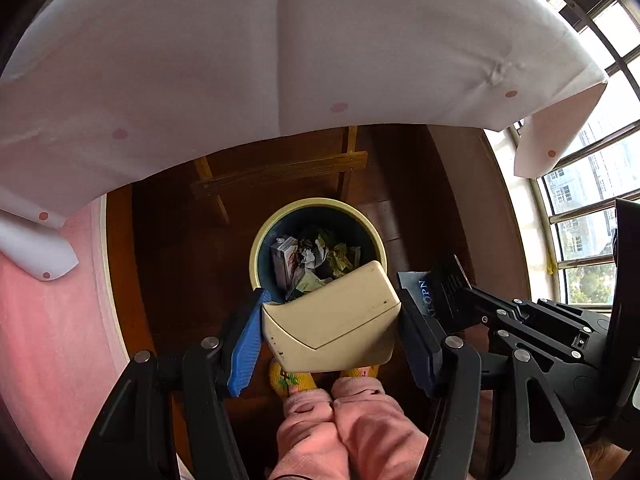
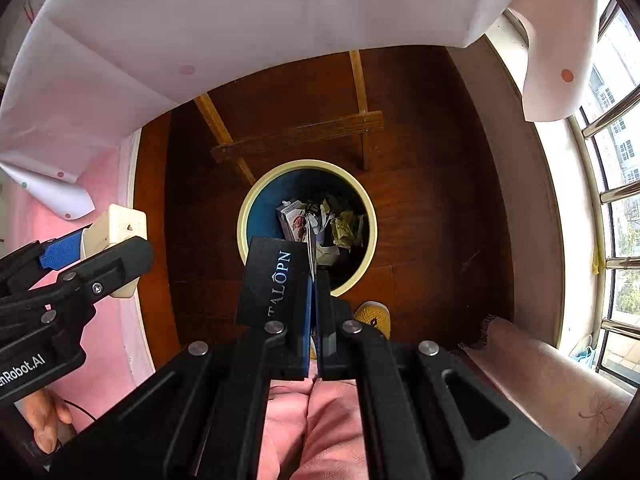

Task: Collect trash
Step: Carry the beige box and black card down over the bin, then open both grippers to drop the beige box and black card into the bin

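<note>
- The left gripper clamps a cream box between its blue pads, at the lower centre of the left wrist view.
- The box hangs over the near rim of the bin; its far edge overlaps the bin mouth.
- In the right wrist view the same box shows at the left edge, its end face bearing small printed marks, too small to read.
- The right gripper is closed on a thin black card with pale lettering; the card stands on edge, pinched along one side, at the centre of the frame.
- The card's far end reaches over the near rim of the bin.
- The bin is round, cream-rimmed with a dark blue inside, standing on a dark wood floor in mid frame.
- Inside the bin lies crumpled paper, a small printed carton and a greenish wad.
- A table under a white dotted cloth fills the top of both views; its wooden rails show beneath.
- Pink trousers and yellow shoes sit at the bottom centre.
- Barred windows run down the right edge.
- A bare hand shows at lower left of the right wrist view.
</note>
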`<state>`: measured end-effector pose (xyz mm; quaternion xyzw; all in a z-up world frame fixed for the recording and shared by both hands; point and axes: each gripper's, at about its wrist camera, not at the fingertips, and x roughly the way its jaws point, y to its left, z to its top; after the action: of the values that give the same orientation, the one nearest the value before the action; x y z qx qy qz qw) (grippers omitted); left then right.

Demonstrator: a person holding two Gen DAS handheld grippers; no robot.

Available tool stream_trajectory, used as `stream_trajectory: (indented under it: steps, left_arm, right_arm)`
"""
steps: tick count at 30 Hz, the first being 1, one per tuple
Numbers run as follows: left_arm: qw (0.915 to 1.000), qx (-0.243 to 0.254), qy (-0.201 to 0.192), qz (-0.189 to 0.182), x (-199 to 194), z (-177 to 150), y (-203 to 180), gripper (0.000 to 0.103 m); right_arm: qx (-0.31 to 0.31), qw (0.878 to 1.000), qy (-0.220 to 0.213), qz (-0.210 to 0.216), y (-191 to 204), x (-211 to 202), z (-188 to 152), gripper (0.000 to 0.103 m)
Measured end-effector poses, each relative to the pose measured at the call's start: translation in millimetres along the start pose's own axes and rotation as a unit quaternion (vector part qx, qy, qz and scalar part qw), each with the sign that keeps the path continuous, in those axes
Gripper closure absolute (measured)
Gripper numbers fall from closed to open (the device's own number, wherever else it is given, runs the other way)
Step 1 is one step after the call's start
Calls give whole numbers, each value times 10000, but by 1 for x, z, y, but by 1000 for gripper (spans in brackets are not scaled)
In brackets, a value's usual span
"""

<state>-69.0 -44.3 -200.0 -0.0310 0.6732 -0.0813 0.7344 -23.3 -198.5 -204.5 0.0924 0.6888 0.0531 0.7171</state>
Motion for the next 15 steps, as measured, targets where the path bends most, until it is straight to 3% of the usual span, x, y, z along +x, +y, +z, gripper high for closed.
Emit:
stream_trajectory:
  steps: [9,12,15]
  left_arm:
    - [9998,-25,207,59,81,22,18,38]
    - [9996,-103,274,14,101,27,26,12]
    - [9996,-174,214,-22,114,28,39,10]
  right_arm:
    - [130,9999,41,-73,-17,69,17,103]
    - [203,9998,60,64,-19,85,25,103]
    - [415,9984,104,359,-20,94,31,102]
